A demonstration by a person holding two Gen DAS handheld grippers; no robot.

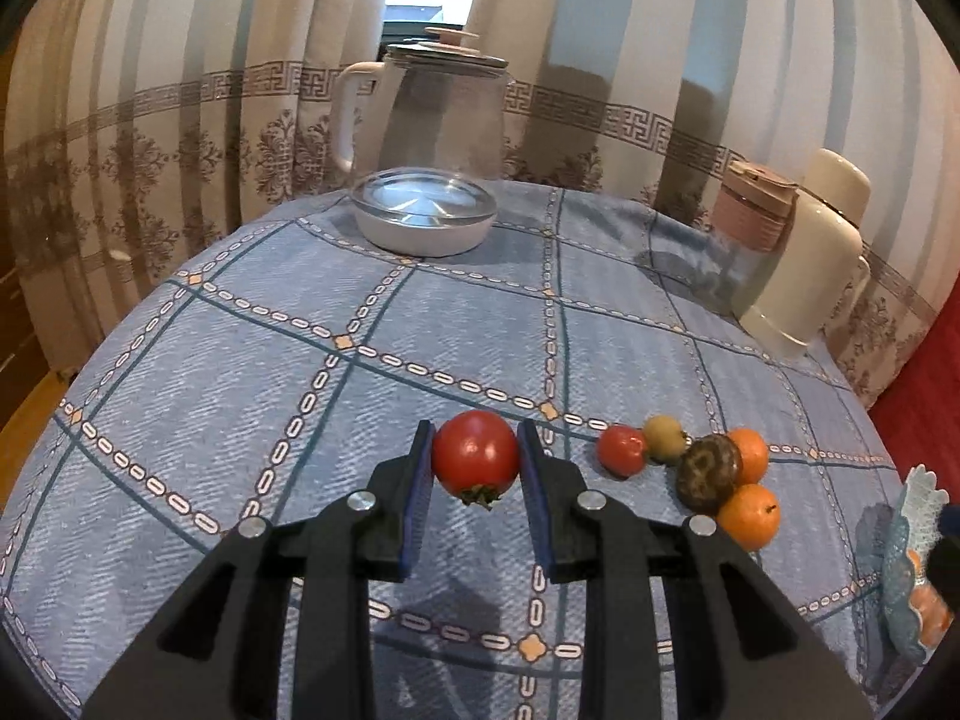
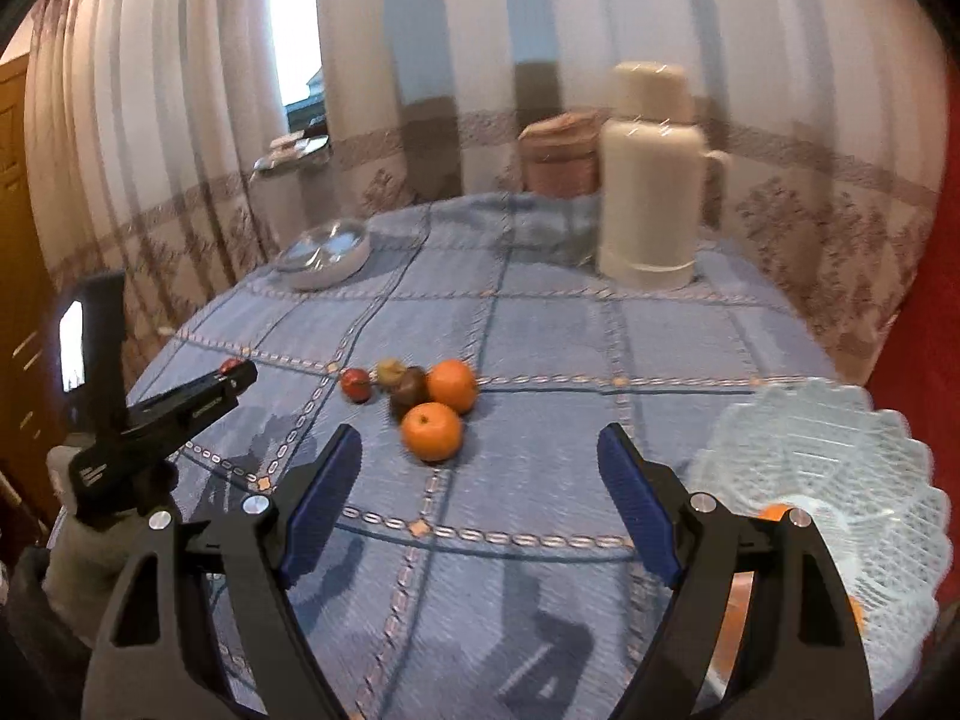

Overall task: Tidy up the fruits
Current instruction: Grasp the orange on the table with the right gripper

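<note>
Clamping a red tomato [image 1: 475, 452] in my left hand-held gripper [image 1: 477, 468], I am holding it above the bench [image 1: 240, 372]; my right hand-held gripper [image 2: 480, 516] is gaping empty beside the glass bowl [image 2: 840, 468] at the right edge.

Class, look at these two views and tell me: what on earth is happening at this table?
A person is sorting fruit with two handheld grippers. The left gripper is shut on a red tomato, held just above the tablecloth. The right gripper is open and empty, beside a lacy basket that already holds something orange. A small pile remains on the cloth: two oranges, a small tomato and two darker fruits.
</note>
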